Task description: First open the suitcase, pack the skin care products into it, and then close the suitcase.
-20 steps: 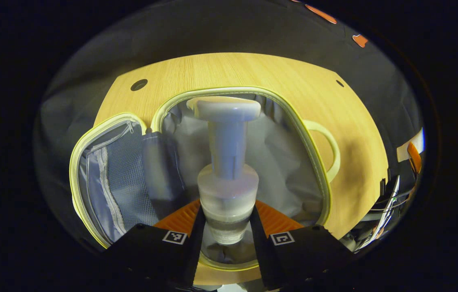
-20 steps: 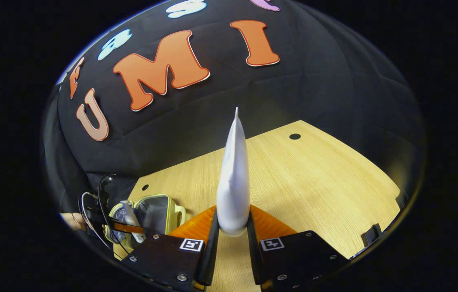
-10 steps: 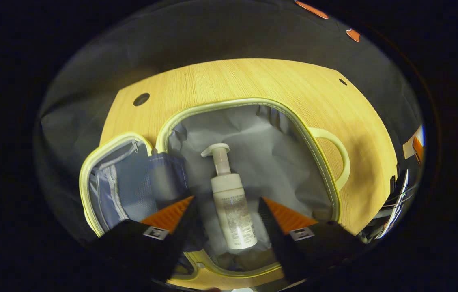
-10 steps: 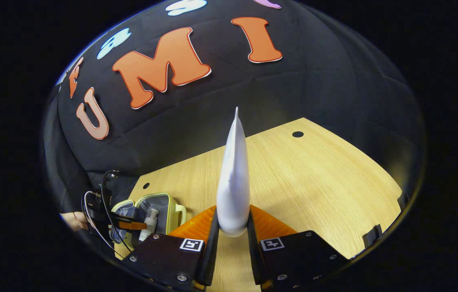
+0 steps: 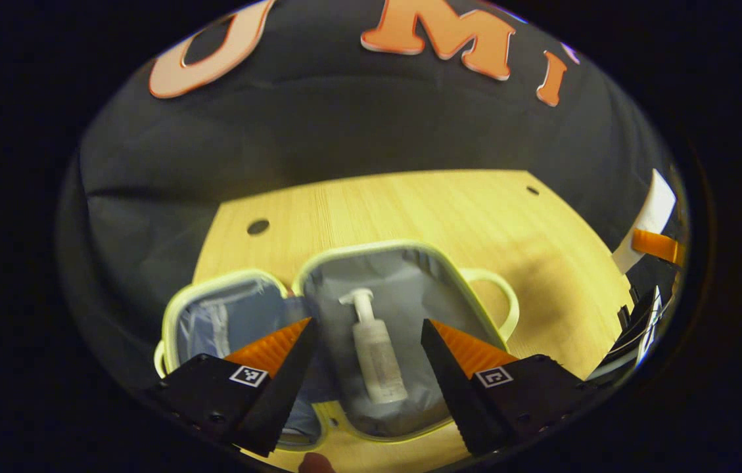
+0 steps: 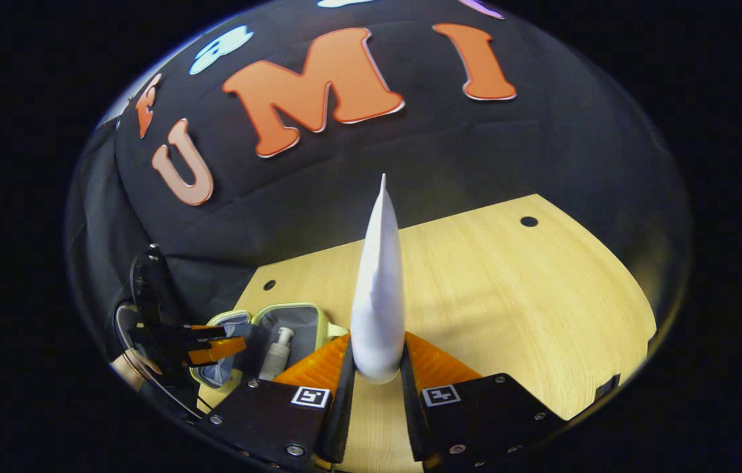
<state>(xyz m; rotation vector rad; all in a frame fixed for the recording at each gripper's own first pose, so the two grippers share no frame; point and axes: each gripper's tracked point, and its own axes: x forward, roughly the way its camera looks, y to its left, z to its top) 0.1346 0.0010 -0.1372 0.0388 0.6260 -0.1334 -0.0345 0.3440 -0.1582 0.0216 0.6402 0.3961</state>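
A small suitcase with a pale yellow-green rim lies open on the wooden table. A white pump bottle lies on the grey lining of its right half. My left gripper hangs above the case, open, with nothing between its fingers. In the right gripper view, my right gripper is shut on a white tube that points up and away over the table. There the suitcase with the pump bottle sits at lower left, and the left gripper hovers over it.
The lid half with a mesh pocket lies flat to the left of the main half. A handle sticks out on the case's right side. Bare tabletop stretches right of the case. The right gripper holding the tube shows at the far right.
My left gripper opened and let the pump bottle drop into the suitcase, then rose and drew back. The right gripper, holding the tube, shifted slightly toward the case.
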